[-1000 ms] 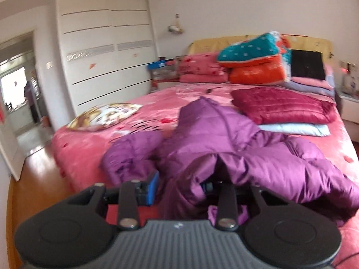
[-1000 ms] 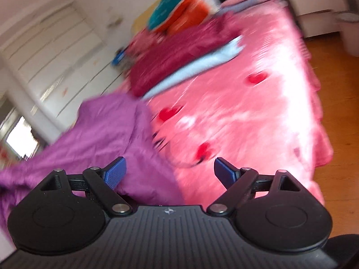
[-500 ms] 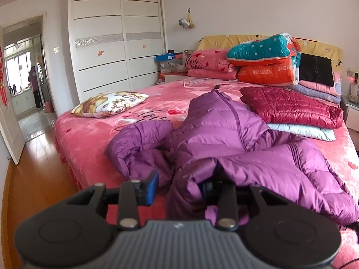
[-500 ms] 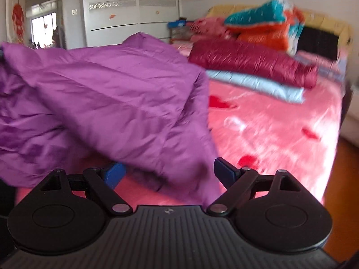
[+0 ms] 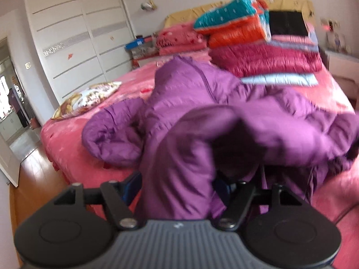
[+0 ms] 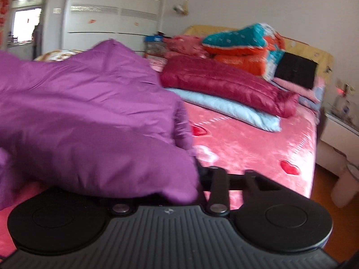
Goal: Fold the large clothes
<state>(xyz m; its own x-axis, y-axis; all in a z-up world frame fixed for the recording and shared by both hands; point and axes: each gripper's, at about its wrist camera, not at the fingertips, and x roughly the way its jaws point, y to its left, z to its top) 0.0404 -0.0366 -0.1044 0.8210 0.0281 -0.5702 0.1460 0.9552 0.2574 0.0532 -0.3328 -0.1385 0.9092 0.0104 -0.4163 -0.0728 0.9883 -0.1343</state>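
Observation:
A purple puffer jacket (image 5: 202,103) lies crumpled on the pink bed (image 5: 74,134). My left gripper (image 5: 177,183) has its blue fingers on either side of a fold of the jacket's near edge and holds it. In the right wrist view the jacket (image 6: 85,116) fills the left half. My right gripper (image 6: 179,179) has closed on the jacket's other edge; the cloth drapes over and hides its fingertips.
Folded maroon (image 6: 224,85) and light blue (image 6: 226,107) jackets lie on the bed's right side. Stacked quilts and pillows (image 5: 233,27) sit at the headboard. A patterned pillow (image 5: 89,98) lies at the bed's left. A white wardrobe (image 5: 74,44) and wooden floor (image 5: 33,179) are to the left.
My right gripper swung from the bare bed onto the jacket and its jaws closed on the cloth. The left gripper kept its hold and the jacket edge rose.

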